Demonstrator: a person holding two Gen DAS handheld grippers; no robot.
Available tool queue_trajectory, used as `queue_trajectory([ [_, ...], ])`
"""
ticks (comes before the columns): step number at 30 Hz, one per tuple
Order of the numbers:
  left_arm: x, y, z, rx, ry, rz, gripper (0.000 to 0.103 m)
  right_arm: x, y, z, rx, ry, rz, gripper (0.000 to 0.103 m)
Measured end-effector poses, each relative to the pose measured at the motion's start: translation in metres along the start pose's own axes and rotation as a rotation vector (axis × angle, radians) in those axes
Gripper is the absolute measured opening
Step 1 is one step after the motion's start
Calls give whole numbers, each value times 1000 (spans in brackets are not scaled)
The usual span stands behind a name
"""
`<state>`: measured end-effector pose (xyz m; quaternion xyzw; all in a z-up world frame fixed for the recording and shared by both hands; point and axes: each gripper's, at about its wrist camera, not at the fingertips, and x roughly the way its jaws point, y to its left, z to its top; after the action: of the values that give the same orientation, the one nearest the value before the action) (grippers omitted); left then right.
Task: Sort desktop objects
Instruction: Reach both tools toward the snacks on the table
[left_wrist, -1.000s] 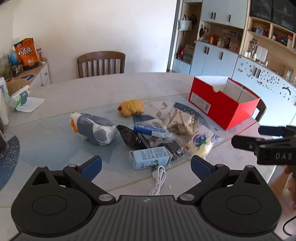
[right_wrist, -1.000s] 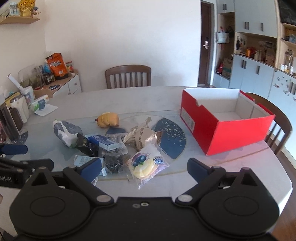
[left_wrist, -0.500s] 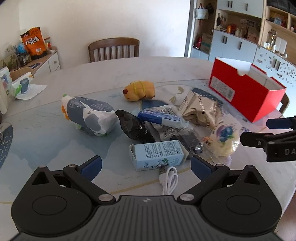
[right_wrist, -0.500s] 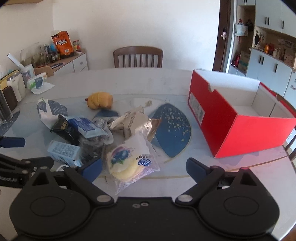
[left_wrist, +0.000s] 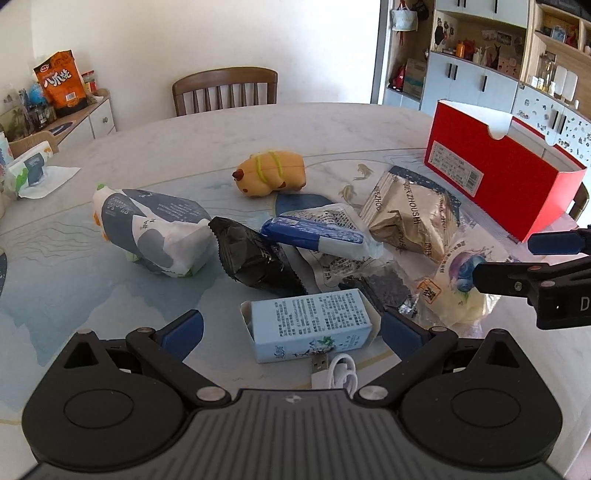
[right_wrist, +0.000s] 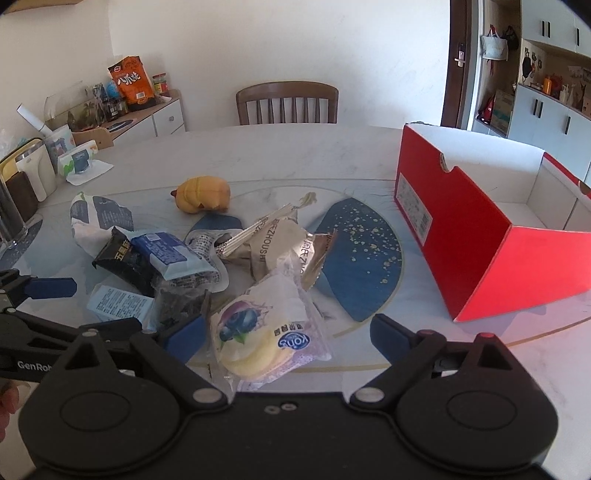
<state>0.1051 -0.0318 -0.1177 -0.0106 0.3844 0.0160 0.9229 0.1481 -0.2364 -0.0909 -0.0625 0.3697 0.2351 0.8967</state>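
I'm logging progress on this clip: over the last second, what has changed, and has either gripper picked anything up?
Both grippers have moved in toward the pile, still open and empty. The left gripper now has the light blue carton between its fingers; the right gripper is over the blueberry snack pack. Nothing is grasped. The red box, capybara toy and other packets lie where they were.

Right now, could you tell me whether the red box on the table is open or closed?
Open. The red box has no lid on top, and the right wrist view looks straight onto its bare white inside walls and floor.
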Motion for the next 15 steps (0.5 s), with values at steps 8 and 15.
queue_trajectory([
  [8, 7, 0, 3, -19, -4, -21, 102, 12, 2, 1, -8, 14, 10, 91],
  [15, 11, 5, 3, -73, 13, -57, 101, 20, 3, -1, -1, 40, 33, 82],
])
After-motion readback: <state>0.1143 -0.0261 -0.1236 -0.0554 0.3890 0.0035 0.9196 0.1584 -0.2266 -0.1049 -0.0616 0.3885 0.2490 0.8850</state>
